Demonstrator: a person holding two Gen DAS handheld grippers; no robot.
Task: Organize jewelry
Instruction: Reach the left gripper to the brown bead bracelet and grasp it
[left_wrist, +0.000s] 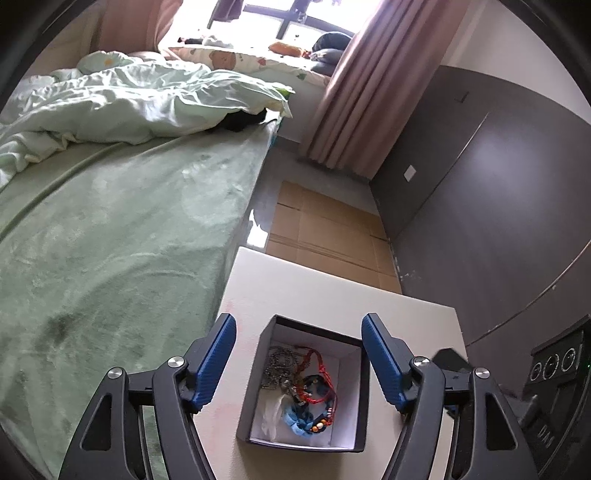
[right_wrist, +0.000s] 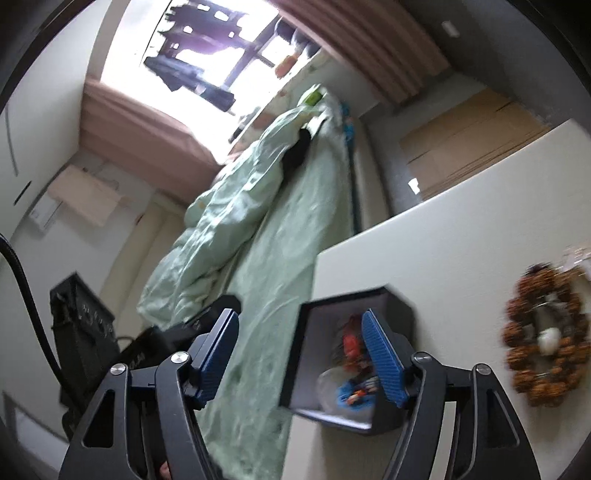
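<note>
A black open box (left_wrist: 248, 402) with a white lining sits on a white table (left_wrist: 332, 295). Inside it lie a silver chain (left_wrist: 277, 365), a red cord bracelet (left_wrist: 314, 384) and a blue beaded bracelet (left_wrist: 303, 421). My left gripper (left_wrist: 299, 325) hangs open above the box, one blue finger on each side, touching nothing. In the blurred right wrist view, my right gripper (right_wrist: 300, 319) is open too, its right finger in front of the box (right_wrist: 325, 332). A brown bead bracelet (right_wrist: 543, 339) lies on the table (right_wrist: 443, 240) to the right of the box.
A bed with a green sheet (left_wrist: 110, 258) and a crumpled duvet (left_wrist: 129, 103) runs along the table's left side. Flat cardboard (left_wrist: 325, 229) lies on the floor beyond the table. A dark wardrobe (left_wrist: 480, 221) stands at the right. Black equipment (right_wrist: 81, 325) sits beside the bed.
</note>
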